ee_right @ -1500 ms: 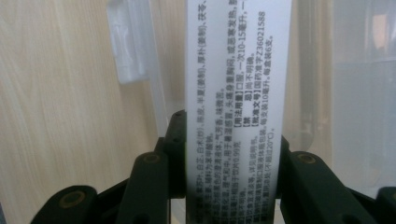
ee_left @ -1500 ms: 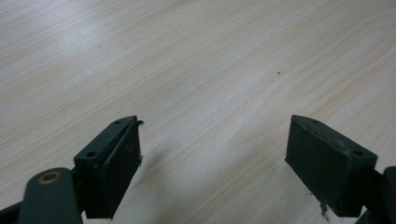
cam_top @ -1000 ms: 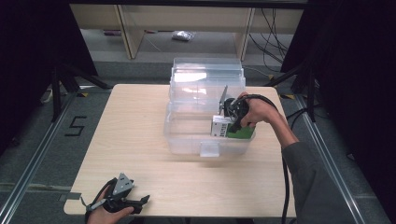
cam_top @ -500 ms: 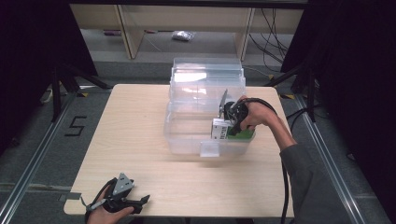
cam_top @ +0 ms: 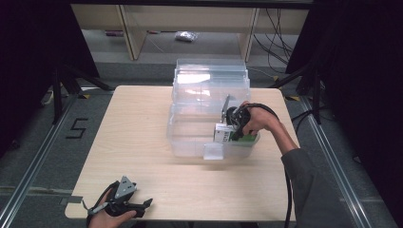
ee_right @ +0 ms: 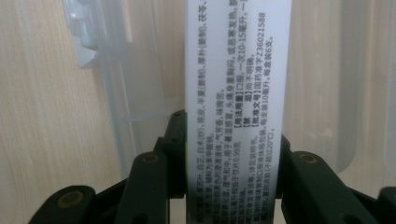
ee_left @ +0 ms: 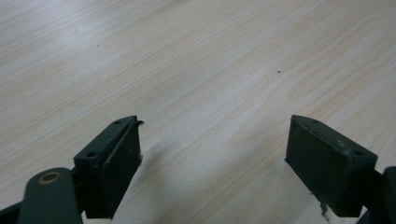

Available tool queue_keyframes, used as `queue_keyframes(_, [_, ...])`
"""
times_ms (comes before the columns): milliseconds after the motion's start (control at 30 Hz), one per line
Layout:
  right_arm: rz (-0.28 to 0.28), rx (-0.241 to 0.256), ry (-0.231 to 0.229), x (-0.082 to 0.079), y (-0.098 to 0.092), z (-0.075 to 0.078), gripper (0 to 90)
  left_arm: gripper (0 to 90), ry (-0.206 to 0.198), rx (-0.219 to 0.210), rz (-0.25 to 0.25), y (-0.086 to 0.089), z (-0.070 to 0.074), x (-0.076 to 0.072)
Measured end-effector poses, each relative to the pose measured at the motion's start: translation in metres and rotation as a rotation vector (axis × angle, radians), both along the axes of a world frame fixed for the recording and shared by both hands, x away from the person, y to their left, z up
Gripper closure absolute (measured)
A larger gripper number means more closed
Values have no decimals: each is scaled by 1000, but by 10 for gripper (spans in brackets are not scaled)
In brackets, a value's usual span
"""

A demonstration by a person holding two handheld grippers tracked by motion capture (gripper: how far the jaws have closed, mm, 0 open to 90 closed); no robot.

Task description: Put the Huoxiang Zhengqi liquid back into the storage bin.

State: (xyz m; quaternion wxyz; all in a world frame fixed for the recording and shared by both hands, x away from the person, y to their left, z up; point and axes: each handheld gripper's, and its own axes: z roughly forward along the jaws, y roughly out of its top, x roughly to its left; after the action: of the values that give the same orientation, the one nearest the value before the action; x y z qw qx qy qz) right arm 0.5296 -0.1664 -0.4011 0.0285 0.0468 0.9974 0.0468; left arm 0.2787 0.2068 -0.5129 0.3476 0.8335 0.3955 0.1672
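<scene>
The right gripper (ee_right: 233, 186) pinches a white printed box (ee_right: 238, 84), its two black jaws pressed against the box's narrow sides; small dark print covers the face turned toward the right gripper view. In the high view, the right gripper (cam_top: 231, 127) sits inside the lower clear plastic bin (cam_top: 190, 137), near that bin's right end, with the person's right hand (cam_top: 256, 118) wrapped around it and the white box (cam_top: 222, 133) held just below the hand. A green edge shows at the box's right side, against the bin wall. A second clear bin (cam_top: 211, 78) stands stacked behind the first, toward the far edge of the bench (cam_top: 133, 123). A black cable (cam_top: 287, 190) trails from the right gripper down along the grey sleeve.

The left gripper (ee_left: 215, 154) has its jaws spread wide apart with nothing between them, bare pale wood beneath. In the high view the left gripper (cam_top: 124, 202) rests at the near left corner of the bench, held in the left hand (cam_top: 107, 216), well apart from the bins.
</scene>
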Motion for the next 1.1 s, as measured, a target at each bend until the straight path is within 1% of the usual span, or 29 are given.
queue_keyframes(33, [18,-5,-11,1,-1,-1,639,175,1,0,1,0,0,0])
queue_keyframes(67, [20,-5,-8,1,-1,-2,639,175,-2,1,1,0,0,0])
queue_keyframes(100, [-2,-14,-1,1,-1,-2,638,175,-5,-7,3,0,0,0])
queue_keyframes(133, [-40,-30,2,-2,0,-1,638,175,-2,2,-2,0,1,0])
queue_keyframes(167, [-42,-32,2,-2,0,-1,636,175,-8,-4,9,0,0,0])
queue_keyframes(200, [0,-13,2,0,0,-2,634,175,2,2,-3,0,0,0])
queue_keyframes(267, [43,-1,-4,3,-1,-3,628,175,-1,-2,4,0,0,0])
queue_keyframes(300, [6,-8,1,0,0,-2,626,175,-1,0,-2,0,0,0])
queue_keyframes(333, [1,-14,5,-1,0,-1,623,175,-8,-4,10,-1,0,0])
queue_keyframes(367, [9,-7,-5,-1,-1,-1,617,175,-6,-1,6,-1,0,0])
queue_keyframes(400, [9,9,1,-1,-1,1,610,175,0,-1,-4,0,0,0])
queue_keyframes(433, [24,26,-12,0,-2,4,602,175,-6,-9,9,-1,-1,0])
queue_keyframes(467, [-3,20,-10,-2,-3,10,596,175,-3,2,0,0,0,0])
queue_keyframes(500, [-25,14,-8,-4,-4,13,587,175,-1,3,9,-1,1,0])
queue_keyframes(567, [11,41,3,-6,-6,16,537,175,-5,-2,7,-1,0,0])
queue_keyframes(600, [3,45,-1,-8,-7,19,533,174,-5,-1,6,-1,0,0])
queue_keyframes(633, [-30,44,6,-11,-9,22,531,175,-7,3,4,-1,0,1])
queue_keyframes(667, [-15,65,-5,-10,-10,24,518,175,-8,2,5,-1,0,1])
queue_keyframes(700, [-59,86,4,-13,-11,27,505,175,-8,1,5,-1,0,1])
queue_keyframes(733, [-64,90,-9,-13,-14,31,502,175,-9,4,4,-1,-1,1])
queue_keyframes(767, [-101,101,-13,-16,-16,35,491,175,-2,-2,8,-1,0,0])
queue_keyframes(800, [-73,132,-17,-14,-18,37,473,175,9,9,-2,0,1,0])
queue_keyframes(833, [-121,160,-16,-16,-20,41,453,175,2,1,0,0,0,0])
queue_keyframes(867, [-132,157,-32,-16,-22,43,450,175,3,3,0,0,0,0])
queue_keyframes(900, [-174,179,-10,-19,-24,47,439,175,2,0,2,-1,0,0])
queue_keyframes(933, [-173,191,-16,-20,-26,48,420,175,-1,5,9,-1,-1,1])
queue_keyframes(967, [-196,207,-18,-21,-28,51,394,175,-2,6,8,-1,-1,1])
queue_keyframes(1033, [-274,239,-39,-21,-33,54,357,175,1,1,2,0,0,0])
queue_keyframes(1100, [-349,276,-51,-24,-38,55,333,175,1,-12,14,-1,0,0])
